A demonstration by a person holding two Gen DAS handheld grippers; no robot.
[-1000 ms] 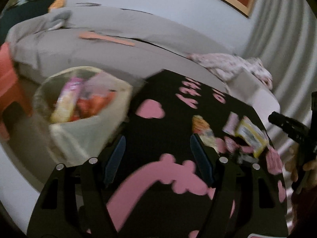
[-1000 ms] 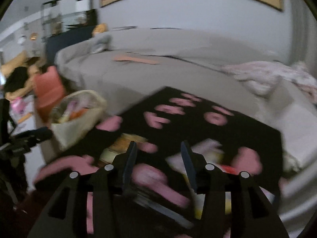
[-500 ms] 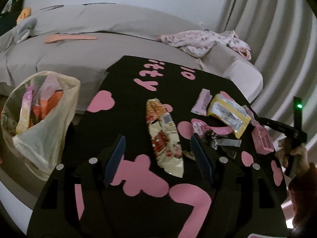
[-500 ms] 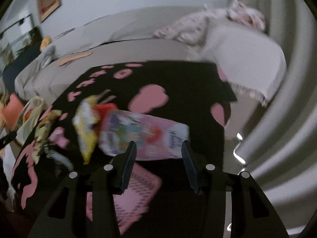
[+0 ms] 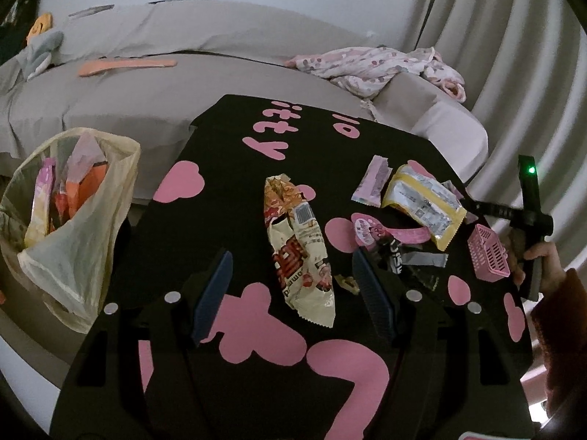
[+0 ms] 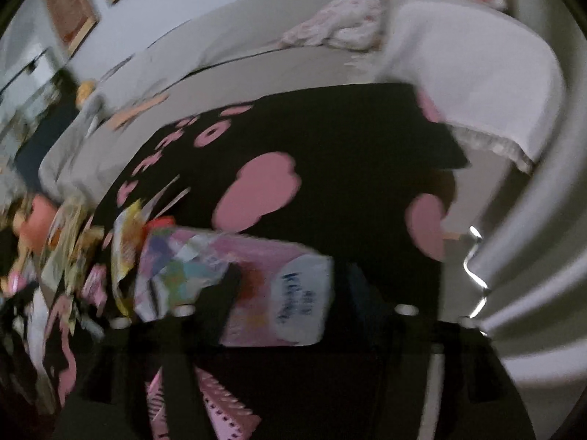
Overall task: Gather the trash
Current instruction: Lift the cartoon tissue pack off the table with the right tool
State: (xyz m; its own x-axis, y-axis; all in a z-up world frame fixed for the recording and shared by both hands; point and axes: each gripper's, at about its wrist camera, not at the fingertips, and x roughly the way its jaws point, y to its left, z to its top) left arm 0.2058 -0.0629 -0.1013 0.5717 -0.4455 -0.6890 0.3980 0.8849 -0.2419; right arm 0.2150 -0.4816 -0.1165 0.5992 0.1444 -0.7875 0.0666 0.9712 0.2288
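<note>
My left gripper [image 5: 293, 289] is black, with dark-blue ribbed pads [image 5: 212, 295] and silver screws. My right hand [image 5: 542, 262] is bare-skinned, its sleeve rust-brown.

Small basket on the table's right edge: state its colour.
Pink basket, clearest in the left wrist view.

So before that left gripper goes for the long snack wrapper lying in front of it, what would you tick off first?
1. Left gripper open: ok, fingers spread wide.
2. Snack wrapper lined up between the fingers: ok, lying flat on the black table.
3. Trash bag mouth open to receive it: ok, at the table's left edge.
4. Neighbouring small wrappers clear of the fingers: not ok, dark wrappers lie beside the right finger.
5. Right gripper open or shut: cannot tell, its view is blurred.
</note>
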